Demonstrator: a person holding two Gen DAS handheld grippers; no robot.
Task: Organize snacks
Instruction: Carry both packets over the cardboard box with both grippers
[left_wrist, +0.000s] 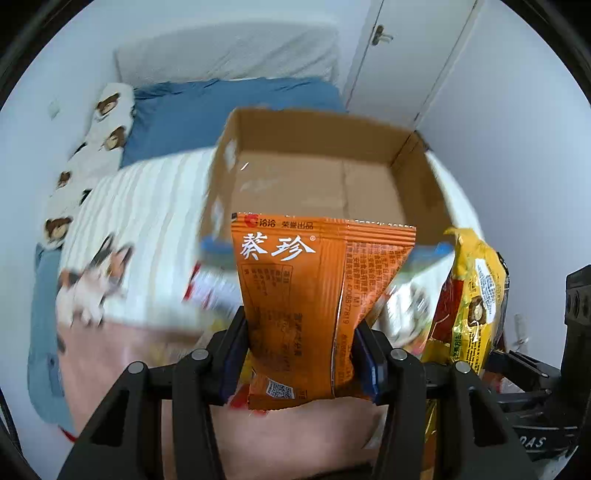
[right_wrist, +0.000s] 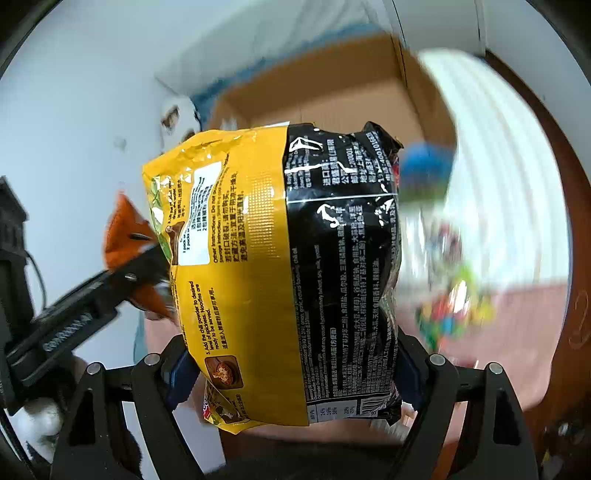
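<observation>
The right tongs (right_wrist: 291, 373) clamp a yellow-and-black noodle packet (right_wrist: 280, 273) before an open cardboard box (right_wrist: 332, 92).

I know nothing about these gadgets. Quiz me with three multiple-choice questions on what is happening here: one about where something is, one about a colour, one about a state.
1. Where is the cardboard box?
A. On the bed, ahead of both packets
B. On the floor by the door
C. On a shelf

2. What colour is the packet in the left gripper?
A. Green
B. Orange
C. White

3. What is the state of the right gripper?
A. Open and empty
B. Shut on the yellow and black noodle packet
C. Resting inside the box

Answers:
1 A, the box sits on the striped bedding beyond both held packets.
2 B, its wrapper is orange with white characters.
3 B, the jaws press both sides of the noodle packet, held up in front of the box.
</observation>
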